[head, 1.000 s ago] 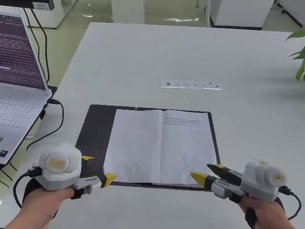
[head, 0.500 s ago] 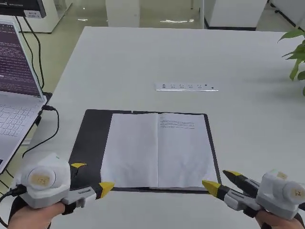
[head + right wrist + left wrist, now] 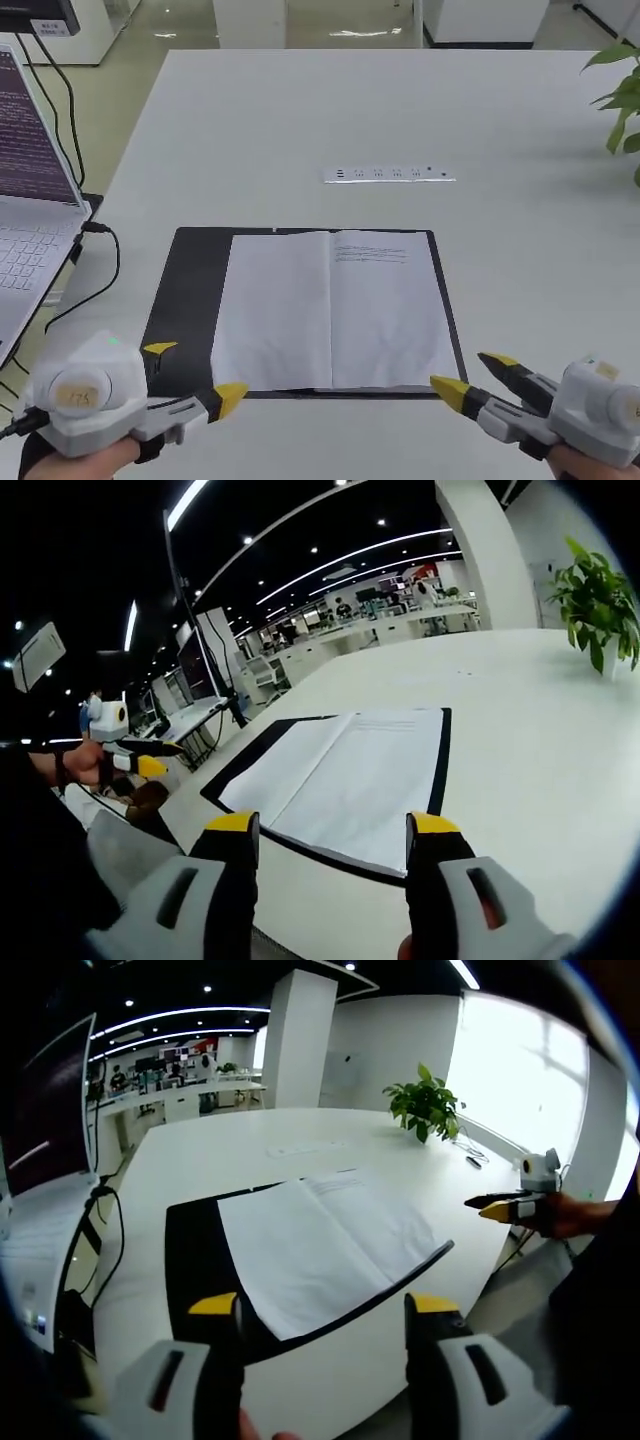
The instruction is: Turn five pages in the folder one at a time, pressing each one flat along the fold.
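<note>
Folder [image 3: 190,290] lies open and flat on the white table [image 3: 300,110], with its black cover showing to the left of two white pages [image 3: 330,310]. The right-hand page carries a few lines of print at its top. The left gripper [image 3: 195,372] sits at the folder's near left corner, jaws spread apart and holding nothing. The right gripper [image 3: 473,375] hangs just off the near right corner, likewise parted and empty (its yellow tips are clear of the paper). Beyond the folder, well apart from it, lies a white power strip [image 3: 388,175]. A laptop [image 3: 30,200] stands at the left with a black cable [image 3: 100,270] beside it, and a green plant [image 3: 620,90] stands at the far right.
</note>
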Available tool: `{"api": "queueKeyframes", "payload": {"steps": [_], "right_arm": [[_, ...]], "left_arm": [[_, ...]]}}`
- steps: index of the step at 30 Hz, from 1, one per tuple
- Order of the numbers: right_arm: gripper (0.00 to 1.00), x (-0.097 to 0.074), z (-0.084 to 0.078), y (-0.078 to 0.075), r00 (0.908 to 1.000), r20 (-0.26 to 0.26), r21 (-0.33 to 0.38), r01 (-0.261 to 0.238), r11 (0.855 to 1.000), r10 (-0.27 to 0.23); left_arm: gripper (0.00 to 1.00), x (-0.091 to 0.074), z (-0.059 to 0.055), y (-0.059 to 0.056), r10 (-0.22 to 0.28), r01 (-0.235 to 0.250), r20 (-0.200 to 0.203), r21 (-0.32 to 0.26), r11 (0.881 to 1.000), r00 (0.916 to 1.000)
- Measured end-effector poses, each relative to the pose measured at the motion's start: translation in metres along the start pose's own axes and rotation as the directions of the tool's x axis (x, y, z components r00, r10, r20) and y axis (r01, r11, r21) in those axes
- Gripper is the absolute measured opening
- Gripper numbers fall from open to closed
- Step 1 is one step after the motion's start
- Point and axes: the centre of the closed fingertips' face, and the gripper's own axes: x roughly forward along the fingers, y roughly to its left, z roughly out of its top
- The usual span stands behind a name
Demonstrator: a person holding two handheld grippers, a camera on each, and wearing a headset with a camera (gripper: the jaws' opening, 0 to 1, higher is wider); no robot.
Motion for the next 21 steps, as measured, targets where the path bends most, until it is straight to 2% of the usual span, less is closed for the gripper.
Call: {"api": "queueKeyframes", "payload": {"steps": [15, 21], "right_arm": [[0.58, 0.000, 0.000, -0.001, 0.9999, 0.013, 0.023, 0.004, 1.000, -0.005], [0.59, 0.000, -0.004, 0.000, 1.0000, -0.001, 0.016, -0.004, 1.000, 0.004]], "left_arm": [[0.65, 0.009, 0.000, -0.012, -0.026, 0.027, -0.024, 0.010, 1.000, 0.9994], [0.64, 0.020, -0.001, -0.024, -0.051, 0.052, -0.040, 0.023, 0.998, 0.9979]]}}
